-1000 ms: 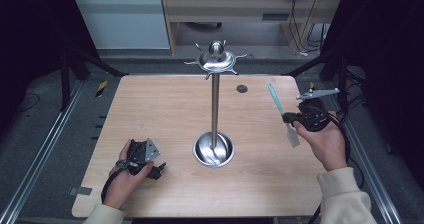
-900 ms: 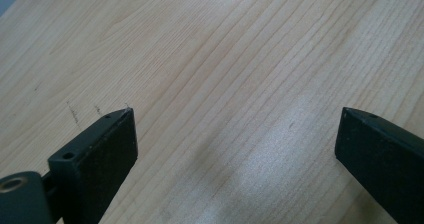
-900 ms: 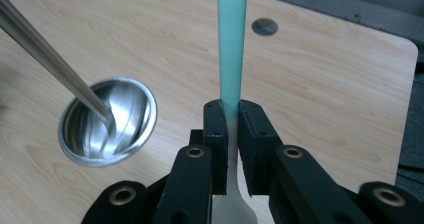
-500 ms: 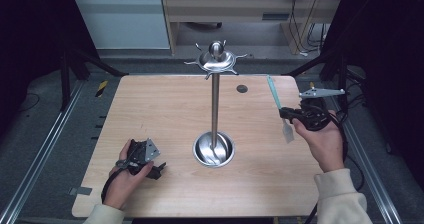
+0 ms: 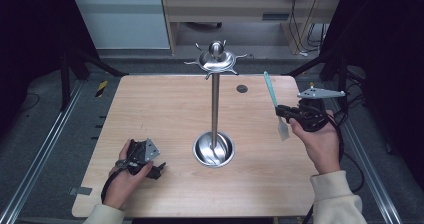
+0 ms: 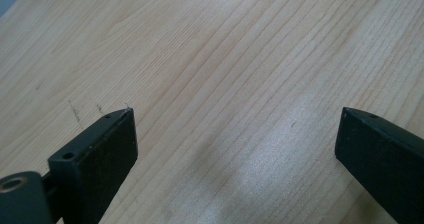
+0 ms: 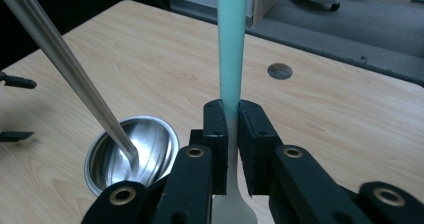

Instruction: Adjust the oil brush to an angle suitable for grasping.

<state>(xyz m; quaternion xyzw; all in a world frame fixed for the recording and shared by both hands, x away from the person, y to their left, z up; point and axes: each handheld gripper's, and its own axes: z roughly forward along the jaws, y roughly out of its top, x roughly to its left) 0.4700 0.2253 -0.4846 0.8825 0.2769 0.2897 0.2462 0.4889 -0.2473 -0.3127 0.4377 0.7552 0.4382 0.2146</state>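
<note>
A steel stand [image 5: 215, 109] rises from a round bowl-shaped base [image 5: 213, 149] at the table's middle and ends in a hooked crown [image 5: 216, 60]. Over the table's right side, my right gripper [image 5: 281, 111] is shut on a spatula [image 5: 272, 96] with a teal handle, pale blade hanging down. In the right gripper view the jaws of my right gripper [image 7: 232, 119] pinch the spatula [image 7: 232, 44] where the handle meets the blade; the stand's pole [image 7: 60, 54] and base [image 7: 132, 154] lie to the left. My left gripper [image 5: 159, 170] rests on the table at front left, open [image 6: 235, 139] over bare wood.
A small round hole [image 5: 242, 88] sits in the wooden table [image 5: 165, 109] behind the spatula. Metal rails run along both sides of the table, and cables trail off the right edge. A desk stands beyond the far edge.
My right gripper has carried the spatula a little to the left and away from the person, toward the stand. The left gripper has stayed put.
</note>
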